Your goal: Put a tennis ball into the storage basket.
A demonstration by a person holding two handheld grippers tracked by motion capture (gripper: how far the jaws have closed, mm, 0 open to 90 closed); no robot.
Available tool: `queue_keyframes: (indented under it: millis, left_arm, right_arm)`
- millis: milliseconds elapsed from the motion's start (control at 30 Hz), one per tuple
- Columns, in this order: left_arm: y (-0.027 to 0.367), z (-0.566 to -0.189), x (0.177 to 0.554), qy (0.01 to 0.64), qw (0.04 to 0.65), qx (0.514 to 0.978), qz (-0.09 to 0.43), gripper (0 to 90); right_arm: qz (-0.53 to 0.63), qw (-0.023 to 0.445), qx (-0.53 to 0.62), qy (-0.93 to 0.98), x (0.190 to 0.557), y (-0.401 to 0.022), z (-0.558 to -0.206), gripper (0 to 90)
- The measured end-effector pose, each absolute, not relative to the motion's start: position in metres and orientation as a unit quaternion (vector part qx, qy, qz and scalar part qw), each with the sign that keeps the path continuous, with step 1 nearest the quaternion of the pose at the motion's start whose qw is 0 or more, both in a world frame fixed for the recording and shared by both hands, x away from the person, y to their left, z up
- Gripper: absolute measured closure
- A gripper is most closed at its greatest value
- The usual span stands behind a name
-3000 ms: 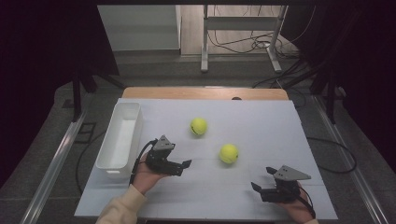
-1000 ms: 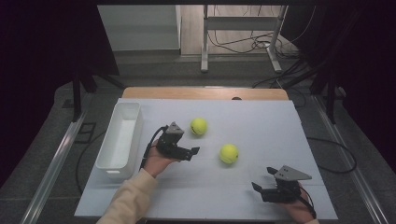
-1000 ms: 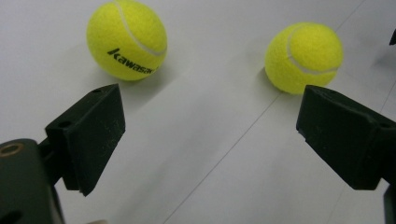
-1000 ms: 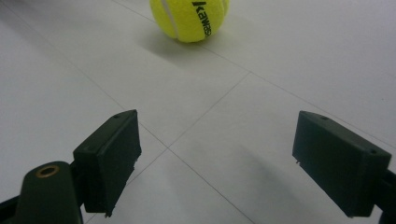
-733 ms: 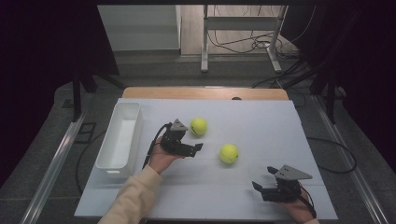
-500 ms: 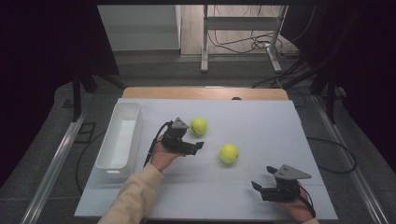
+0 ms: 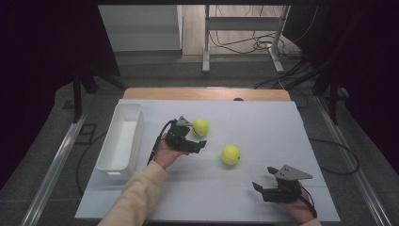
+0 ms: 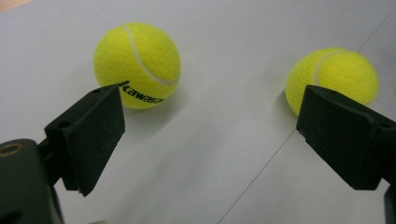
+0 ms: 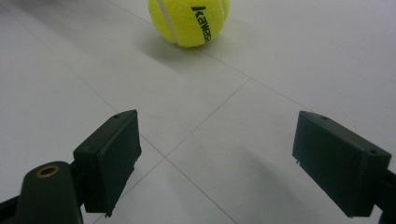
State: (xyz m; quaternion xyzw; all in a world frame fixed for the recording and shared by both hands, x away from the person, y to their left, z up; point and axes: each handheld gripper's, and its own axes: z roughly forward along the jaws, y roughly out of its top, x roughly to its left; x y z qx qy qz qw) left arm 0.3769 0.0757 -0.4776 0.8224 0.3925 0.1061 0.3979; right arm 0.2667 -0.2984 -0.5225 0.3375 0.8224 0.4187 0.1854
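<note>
The left tongs (image 7: 196, 142) have moved up toward the middle of the frame, wide open, right beside 1 yellow ball (image 7: 200, 127). It looks like they will grab it. The other ball (image 7: 230, 155) sits centre-right. The right tongs (image 7: 265, 181) wait open, lower right.

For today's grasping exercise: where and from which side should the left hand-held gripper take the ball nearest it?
Grip the far ball across its widest middle, one jaw on each side. It is round, so any pair of opposite sides works. Come from the person's side, where the open left hand-held gripper already sits; the other ball lies well apart, so it probably won't hinder.
</note>
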Motion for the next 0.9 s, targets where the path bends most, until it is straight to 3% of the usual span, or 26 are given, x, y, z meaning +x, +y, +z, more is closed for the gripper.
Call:
queue_keyframes:
  millis: [900]
  left_arm:
    - [0.070, -0.486, 0.408, 0.407, 0.371, 0.826, 0.121, 8.3]
  right_arm:
    - [0.418, 0.183, 0.338, 0.823, 0.268, -0.299, -0.523, 15.6]
